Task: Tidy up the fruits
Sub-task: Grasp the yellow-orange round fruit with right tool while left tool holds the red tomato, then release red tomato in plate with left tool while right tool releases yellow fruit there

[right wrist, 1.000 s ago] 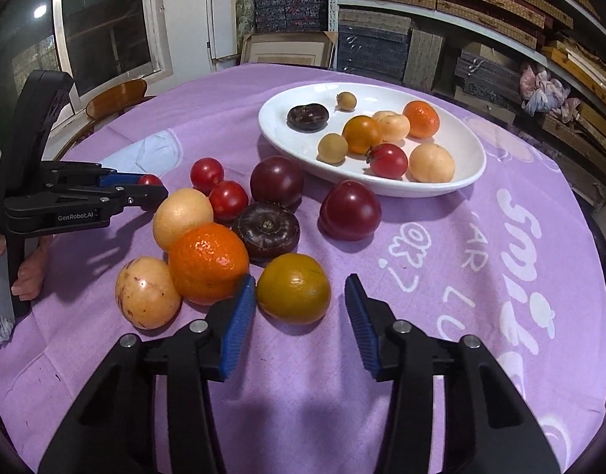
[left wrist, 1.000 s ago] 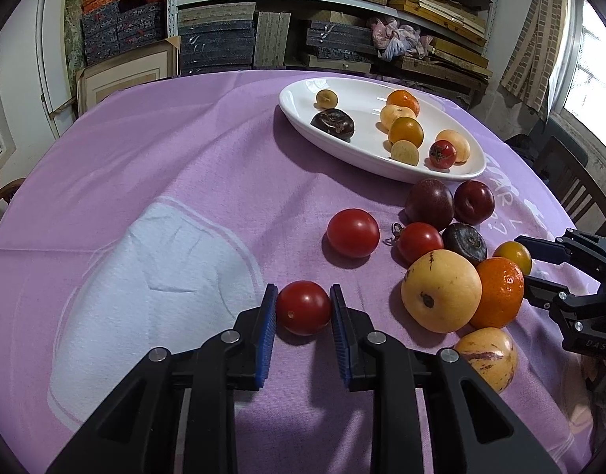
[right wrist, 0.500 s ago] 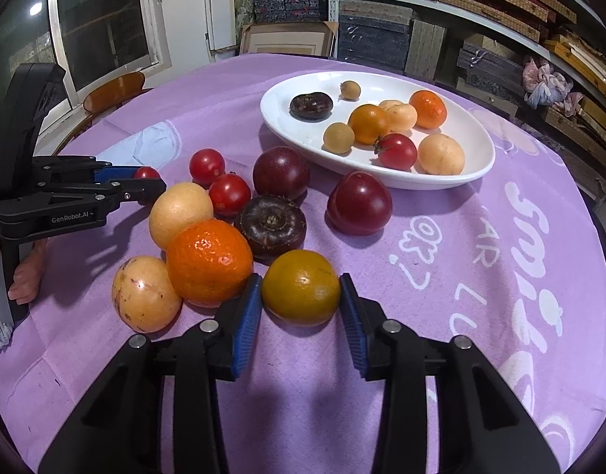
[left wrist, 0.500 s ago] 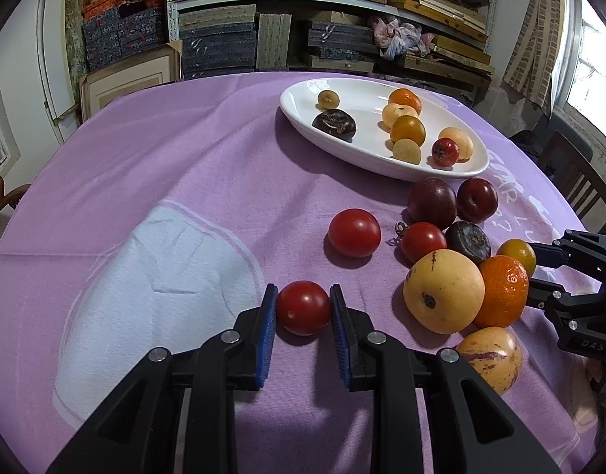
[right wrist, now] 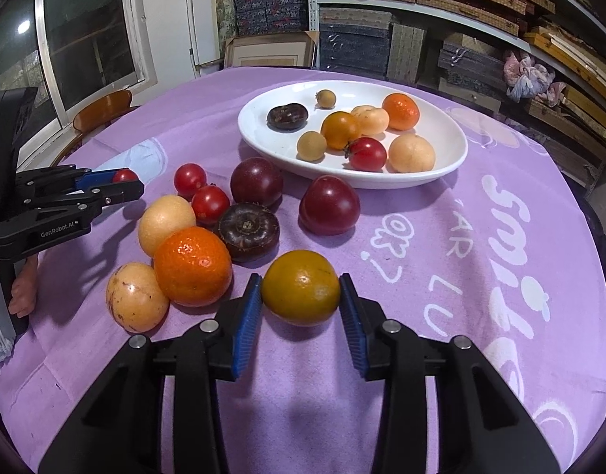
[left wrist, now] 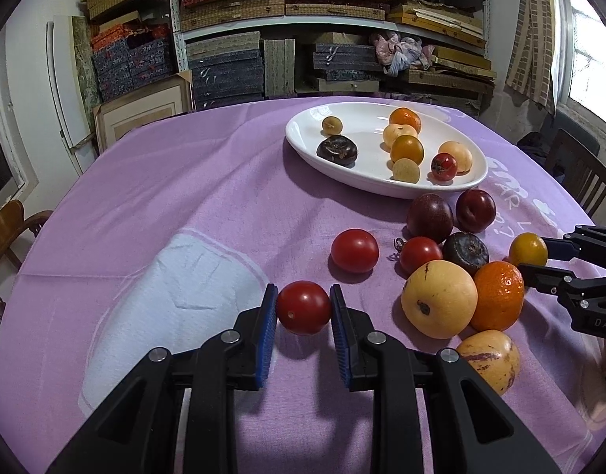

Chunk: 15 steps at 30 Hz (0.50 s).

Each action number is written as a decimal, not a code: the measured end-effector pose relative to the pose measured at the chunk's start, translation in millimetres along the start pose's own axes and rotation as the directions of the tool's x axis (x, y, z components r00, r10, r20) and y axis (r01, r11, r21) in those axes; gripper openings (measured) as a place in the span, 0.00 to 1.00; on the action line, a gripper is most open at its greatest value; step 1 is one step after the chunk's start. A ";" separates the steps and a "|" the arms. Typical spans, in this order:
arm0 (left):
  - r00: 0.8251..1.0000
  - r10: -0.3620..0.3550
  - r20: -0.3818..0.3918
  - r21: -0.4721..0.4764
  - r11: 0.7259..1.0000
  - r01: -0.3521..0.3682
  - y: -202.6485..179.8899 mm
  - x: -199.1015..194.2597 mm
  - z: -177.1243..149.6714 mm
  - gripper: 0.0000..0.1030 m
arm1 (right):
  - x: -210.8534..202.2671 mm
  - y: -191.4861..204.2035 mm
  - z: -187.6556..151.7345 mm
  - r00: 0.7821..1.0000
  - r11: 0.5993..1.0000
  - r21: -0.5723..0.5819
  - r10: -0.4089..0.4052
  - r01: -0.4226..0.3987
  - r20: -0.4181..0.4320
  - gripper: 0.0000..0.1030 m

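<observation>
1. My left gripper [left wrist: 303, 310] is closed on a red tomato [left wrist: 303, 307]; both blue-padded fingers [left wrist: 265, 328] press its sides.
2. The red tomato is round, glossy and unbroken, with a small pale spot on its near face. It sits low over the purple cloth of the tabletop [left wrist: 184, 197], casting a shadow beneath; I cannot tell whether it is lifted or resting.
3. My right gripper [right wrist: 301, 292] is clamped on a yellow-orange fruit [right wrist: 301, 287], fingers [right wrist: 245, 324] touching it on either flank, spread wider than my left pair.
4. The yellow-orange fruit is smooth, round, with a dull olive tinge and a small highlight near the top. Contact with the cloth cannot be confirmed.
5. Just left of it lies an orange [right wrist: 192, 265], touching a speckled pale fruit [right wrist: 136, 297], a pale yellow fruit [right wrist: 165, 223] and a dark mangosteen [right wrist: 248, 230].
6. Two small tomatoes [right wrist: 200, 193] and two dark plums [right wrist: 328, 205] lie loose between this cluster and the white dish [right wrist: 441, 173].
7. The dish holds eight mixed fruits.
</observation>
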State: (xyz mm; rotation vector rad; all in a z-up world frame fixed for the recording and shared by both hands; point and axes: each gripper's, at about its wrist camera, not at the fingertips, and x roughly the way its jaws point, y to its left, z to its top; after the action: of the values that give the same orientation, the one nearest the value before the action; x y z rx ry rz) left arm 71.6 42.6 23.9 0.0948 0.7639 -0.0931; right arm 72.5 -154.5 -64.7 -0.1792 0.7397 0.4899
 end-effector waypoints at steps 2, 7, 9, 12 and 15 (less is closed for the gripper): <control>1.000 0.006 0.006 0.003 1.000 -0.006 -1.0 -0.9 0.0 0.26 | -3.9 -3.5 0.8 1.000 1.000 0.014 -0.003 0.003 0.015 0.38; 0.999 0.022 0.024 0.008 1.000 -0.022 -2.3 -4.1 0.3 0.26 | -26.0 -9.5 3.4 0.994 0.999 0.041 -0.019 0.015 0.108 0.38; 0.999 0.036 0.030 0.014 0.999 -0.037 -3.0 -3.7 4.1 0.26 | -36.1 -13.4 6.6 0.989 0.998 0.063 -0.023 0.013 0.149 0.38; 1.000 -0.001 0.009 -0.010 1.000 0.001 1.7 -0.8 18.2 0.26 | -47.5 -20.1 19.0 0.980 0.996 0.084 -0.044 0.028 0.193 0.38; 1.000 -0.004 0.025 0.003 1.000 0.004 -0.1 1.1 45.9 0.26 | -47.8 -31.7 44.6 0.980 0.994 0.102 -0.061 0.042 0.191 0.38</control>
State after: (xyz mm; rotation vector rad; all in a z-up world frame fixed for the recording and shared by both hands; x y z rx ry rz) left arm 103.8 37.0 56.1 0.0946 0.7393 -0.0988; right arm 84.6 -185.1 0.1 -0.0577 0.5657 0.4146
